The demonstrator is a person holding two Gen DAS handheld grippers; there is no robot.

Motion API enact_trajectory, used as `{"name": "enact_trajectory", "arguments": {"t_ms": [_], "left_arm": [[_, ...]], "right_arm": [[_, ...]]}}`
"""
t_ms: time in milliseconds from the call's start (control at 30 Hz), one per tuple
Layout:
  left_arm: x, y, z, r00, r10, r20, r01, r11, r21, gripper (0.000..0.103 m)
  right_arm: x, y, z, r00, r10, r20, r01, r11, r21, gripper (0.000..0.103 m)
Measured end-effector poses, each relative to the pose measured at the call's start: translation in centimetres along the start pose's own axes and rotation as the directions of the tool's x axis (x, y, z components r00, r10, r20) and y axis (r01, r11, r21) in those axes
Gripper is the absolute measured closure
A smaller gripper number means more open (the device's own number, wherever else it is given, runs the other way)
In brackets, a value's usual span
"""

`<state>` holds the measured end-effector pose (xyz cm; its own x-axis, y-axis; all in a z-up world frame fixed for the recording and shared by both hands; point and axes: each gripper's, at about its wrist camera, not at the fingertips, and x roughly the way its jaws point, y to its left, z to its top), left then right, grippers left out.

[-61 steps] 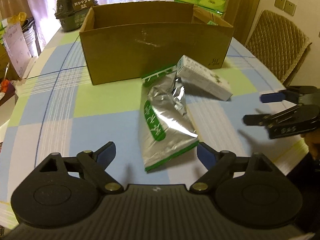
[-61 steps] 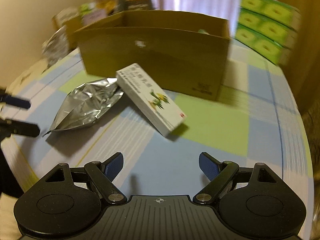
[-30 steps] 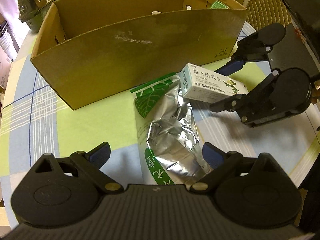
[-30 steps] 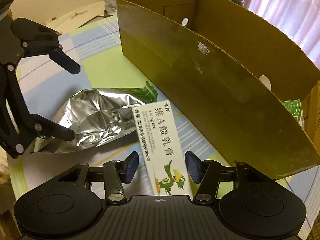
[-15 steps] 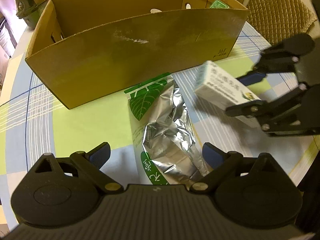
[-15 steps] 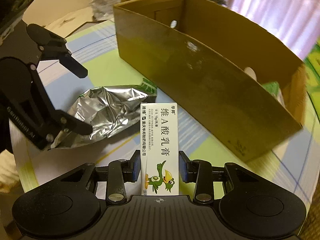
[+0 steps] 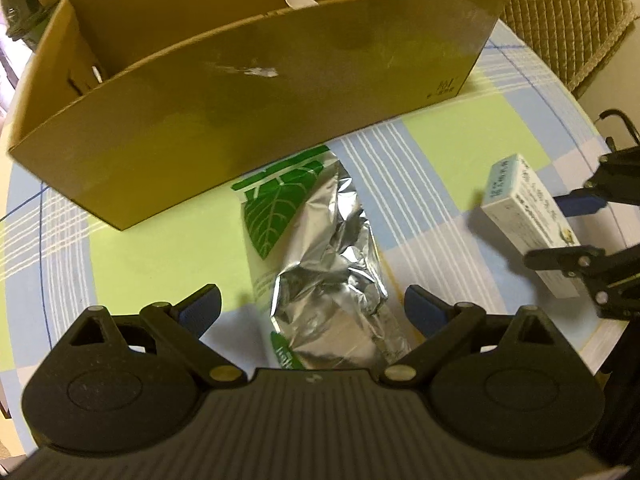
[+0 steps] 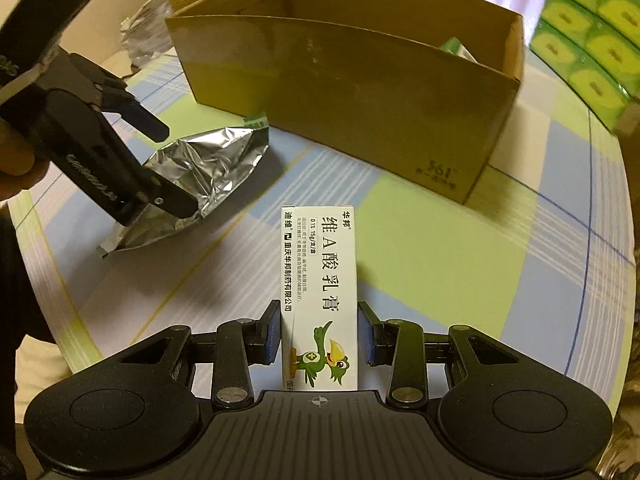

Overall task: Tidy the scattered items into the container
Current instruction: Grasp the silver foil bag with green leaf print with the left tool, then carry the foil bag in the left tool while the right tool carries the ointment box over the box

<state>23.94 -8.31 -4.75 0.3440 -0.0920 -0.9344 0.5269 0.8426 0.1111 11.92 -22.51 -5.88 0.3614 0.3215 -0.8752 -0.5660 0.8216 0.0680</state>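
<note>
One white ointment box [image 8: 319, 296], printed "维A酸乳膏", "华邦", pinched in right gripper [image 8: 319, 338], off table. One foil pouch [image 7: 320, 264] between spread left gripper [image 7: 312, 308] fingers, 6 o'clock of cardboard box [image 7: 260, 92] marked "361".

Box: long white cardboard ointment box [image 8: 319, 296] with black Chinese print and a green cartoon bird, lifted off the table, clamped at its sides near the bird end.
Pouch: crumpled silver foil pouch [image 7: 320, 256] with green leaf print, lying flat, just near of the carton.
Container: open brown cardboard carton [image 7: 248, 92], upright, far side.
</note>
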Motion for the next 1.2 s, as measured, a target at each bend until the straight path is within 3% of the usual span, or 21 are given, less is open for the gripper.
{"name": "enact_trajectory", "arguments": {"t_ms": [300, 500, 567, 733, 1200], "left_arm": [[2.4, -1.2, 0.2, 0.998, 0.029, -0.057, -0.028, 0.999, 0.022, 0.008], [2.8, -1.0, -0.3, 0.997, 0.030, -0.069, -0.030, 1.000, 0.007, 0.020], [2.5, -0.8, -0.5, 0.997, 0.028, -0.065, -0.028, 1.000, 0.003, 0.029], [1.3, -1.2, -1.3, 0.997, 0.043, -0.060, -0.040, 0.998, 0.045, 0.039], [-0.5, -2.6, -4.8, 0.994, 0.056, -0.091, -0.048, 0.995, 0.091, 0.039]], "right_arm": [[0.2, -0.2, -0.6, 1.000, 0.015, 0.014, -0.016, 0.999, 0.036, 0.062], [0.2, -0.2, -0.7, 1.000, 0.017, 0.012, -0.018, 0.998, 0.053, 0.062], [0.1, -0.1, -0.8, 1.000, 0.017, 0.012, -0.018, 0.998, 0.053, 0.062], [0.0, 0.3, -1.0, 1.000, 0.021, 0.010, -0.022, 0.998, 0.054, 0.062], [-1.0, 1.6, -3.0, 0.999, 0.030, 0.012, -0.031, 0.996, 0.082, 0.062]]}}
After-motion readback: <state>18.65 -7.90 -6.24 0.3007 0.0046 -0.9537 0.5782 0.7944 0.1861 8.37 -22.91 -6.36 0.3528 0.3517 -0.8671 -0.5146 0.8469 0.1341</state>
